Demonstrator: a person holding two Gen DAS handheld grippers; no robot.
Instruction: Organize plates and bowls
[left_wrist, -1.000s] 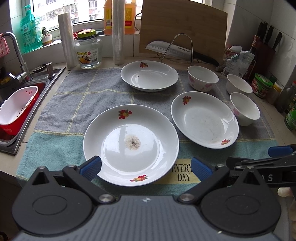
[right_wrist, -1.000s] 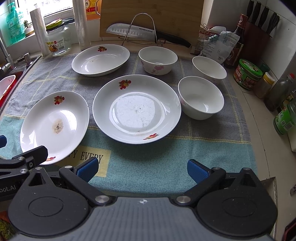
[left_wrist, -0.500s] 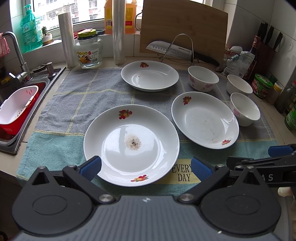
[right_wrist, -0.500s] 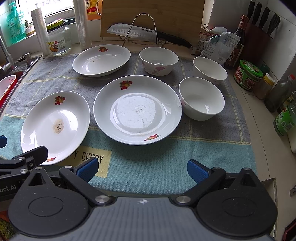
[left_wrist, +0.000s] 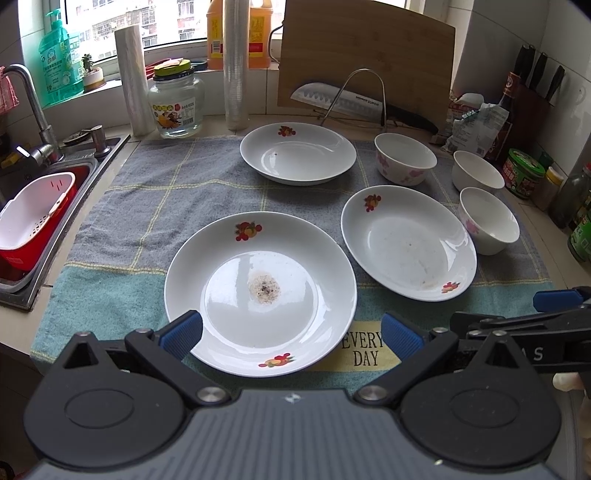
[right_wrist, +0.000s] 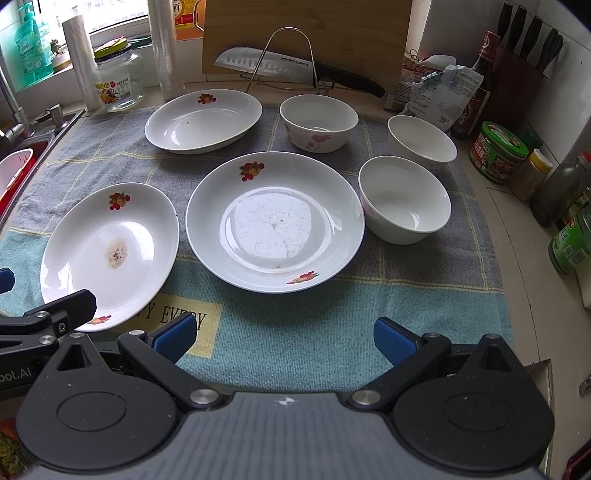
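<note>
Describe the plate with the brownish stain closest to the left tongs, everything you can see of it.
The stained plate is round, white and glossy, ceramic by the look, with a raised rim and two red-and-orange fruit motifs on opposite rim edges. A brownish, speckled residue patch sits at its centre. It lies flat and upright on the towel, separate from the other dishes. The left tongs are open on either side of its near edge, apparently not gripping it.

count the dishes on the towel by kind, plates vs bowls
plates: 3, near-left plate, middle plate, far plate
bowls: 3, far floral bowl, right-rear bowl, near bowl
total: 6
</note>
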